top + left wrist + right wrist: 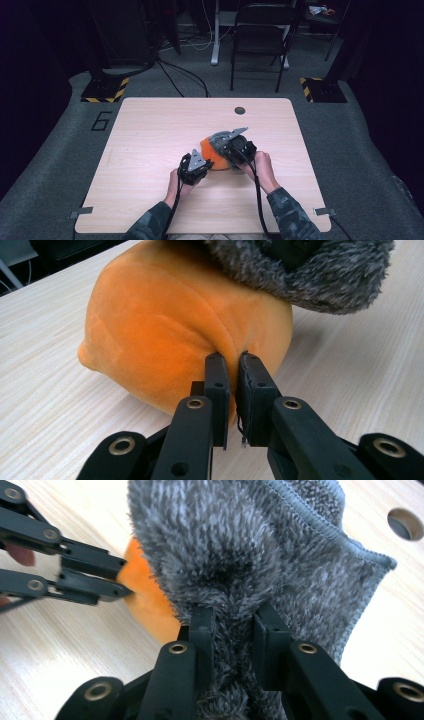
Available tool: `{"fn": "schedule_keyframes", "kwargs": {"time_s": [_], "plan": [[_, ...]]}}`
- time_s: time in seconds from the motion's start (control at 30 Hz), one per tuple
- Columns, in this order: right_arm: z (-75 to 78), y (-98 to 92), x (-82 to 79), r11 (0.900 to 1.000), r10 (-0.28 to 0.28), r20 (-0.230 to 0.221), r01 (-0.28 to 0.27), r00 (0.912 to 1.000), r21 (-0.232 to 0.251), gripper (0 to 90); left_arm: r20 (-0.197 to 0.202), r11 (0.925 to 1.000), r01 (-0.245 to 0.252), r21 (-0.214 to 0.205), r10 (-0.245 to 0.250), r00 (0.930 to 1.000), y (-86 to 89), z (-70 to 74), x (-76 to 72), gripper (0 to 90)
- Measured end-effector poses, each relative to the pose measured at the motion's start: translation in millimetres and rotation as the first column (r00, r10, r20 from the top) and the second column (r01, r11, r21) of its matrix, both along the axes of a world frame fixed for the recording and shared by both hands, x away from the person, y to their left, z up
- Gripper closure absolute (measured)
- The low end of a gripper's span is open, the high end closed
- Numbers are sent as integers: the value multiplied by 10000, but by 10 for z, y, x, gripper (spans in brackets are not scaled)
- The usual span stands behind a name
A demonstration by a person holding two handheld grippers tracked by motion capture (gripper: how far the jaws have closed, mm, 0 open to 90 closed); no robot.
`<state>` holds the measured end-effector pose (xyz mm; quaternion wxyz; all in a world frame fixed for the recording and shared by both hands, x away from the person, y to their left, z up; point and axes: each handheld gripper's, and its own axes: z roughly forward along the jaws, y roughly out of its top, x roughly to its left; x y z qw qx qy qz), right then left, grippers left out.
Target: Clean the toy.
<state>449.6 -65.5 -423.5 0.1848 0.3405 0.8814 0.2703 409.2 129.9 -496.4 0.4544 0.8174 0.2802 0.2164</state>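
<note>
Orange plush toy point(175, 340) lay on the bench point(150, 130), just past centre toward five o'clock. Left tongs point(232, 385) nearly closed, pinching a fold of its orange fabric. Right tongs point(232, 630) clamped on the grey fuzzy cloth point(260, 550) draped over the toy's top. Step in hand: probably pulling the cloth off, though perhaps wiping. Next: lifting the cloth clear toward twelve o'clock while pinning the toy.
</note>
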Motion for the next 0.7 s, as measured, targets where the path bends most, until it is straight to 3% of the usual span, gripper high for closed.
{"fn": "schedule_keyframes", "kwargs": {"time_s": [0.23,0.37,0.7], "plan": [[-31,-117,68,9997,-246,-317,244,9992,-41,738,-42,10000,12,48,-12,10000,10,4,3,838],[-83,-203,128,9979,-650,-884,653,9940,0,739,-41,10000,1,69,-1,10000,7,2,2,839],[-255,-374,252,9901,-1367,-1486,1302,9794,-524,742,-44,10000,-18,66,18,10000,11,0,10,838]]}}
